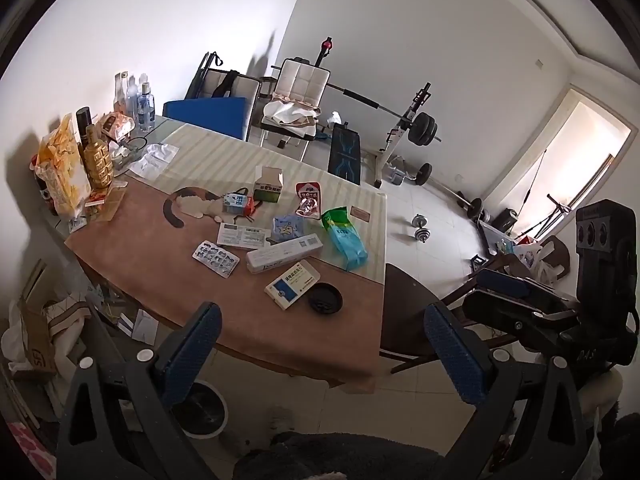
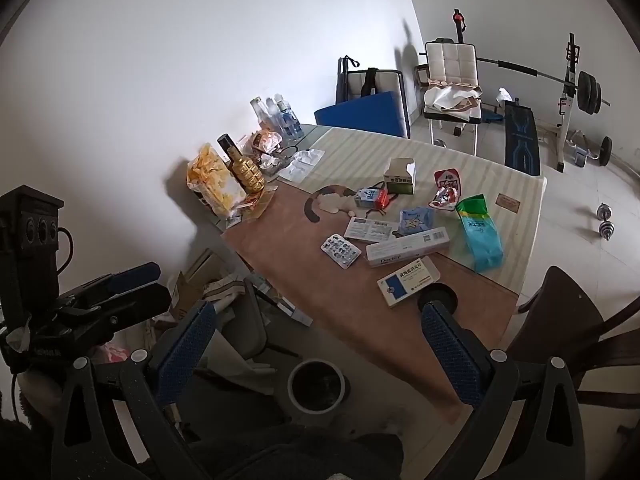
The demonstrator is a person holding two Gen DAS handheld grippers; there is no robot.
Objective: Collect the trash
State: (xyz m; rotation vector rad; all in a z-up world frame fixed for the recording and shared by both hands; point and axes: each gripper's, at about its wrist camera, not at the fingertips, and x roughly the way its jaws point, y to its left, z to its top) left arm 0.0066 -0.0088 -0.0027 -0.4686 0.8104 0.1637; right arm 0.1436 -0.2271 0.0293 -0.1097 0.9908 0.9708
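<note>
Trash lies scattered on the table (image 1: 160, 264): a white medicine box (image 1: 292, 284), a long white carton (image 1: 284, 254), a blister pack (image 1: 216, 258), a green and blue bag (image 1: 344, 236), a red snack wrapper (image 1: 309, 200) and a black round lid (image 1: 325, 298). A round bin (image 2: 316, 386) stands on the floor below the table's near edge. My left gripper (image 1: 324, 356) is open and empty, held above the near table edge. My right gripper (image 2: 320, 356) is open and empty, above the bin; the medicine box (image 2: 408, 282) lies just beyond it.
Bottles (image 1: 138, 100), a gold bottle (image 1: 96, 160) and a yellow snack bag (image 1: 62, 172) stand at the table's far left. A dark wooden chair (image 2: 568, 328) is at the right. Cardboard and bags (image 1: 40, 340) clutter the floor on the left. Weight bench (image 1: 400, 128) behind.
</note>
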